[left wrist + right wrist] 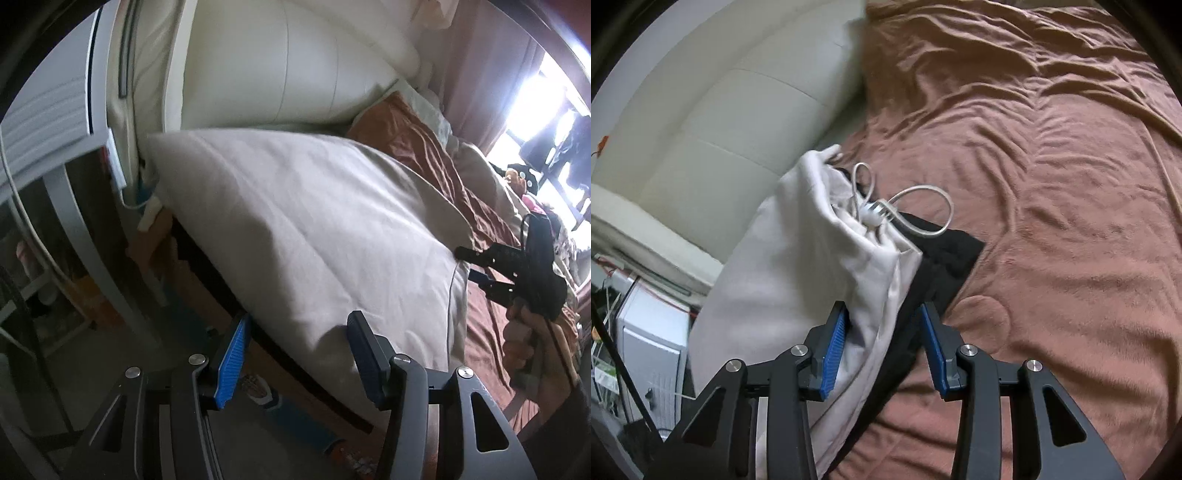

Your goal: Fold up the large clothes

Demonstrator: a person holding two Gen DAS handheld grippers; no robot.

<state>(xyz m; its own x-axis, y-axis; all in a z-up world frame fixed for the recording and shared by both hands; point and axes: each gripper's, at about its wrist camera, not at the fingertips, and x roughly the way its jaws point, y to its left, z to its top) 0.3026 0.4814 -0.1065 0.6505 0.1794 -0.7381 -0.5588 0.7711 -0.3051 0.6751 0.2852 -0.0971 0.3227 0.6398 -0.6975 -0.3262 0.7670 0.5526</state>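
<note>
Blue-padded right gripper (pixel 882 343) straddles the white cloth (pixel 798 280) and black garment (pixel 945 251), grip uncertain; left gripper (pixel 295 347) gapes empty, cloth at twelve o'clock.

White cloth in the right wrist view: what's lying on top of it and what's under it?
On the white cloth lies a looped white cable with its plug. A black garment pokes out beneath its right edge, on the brown blanket. How far the garment extends underneath is hidden.
</note>
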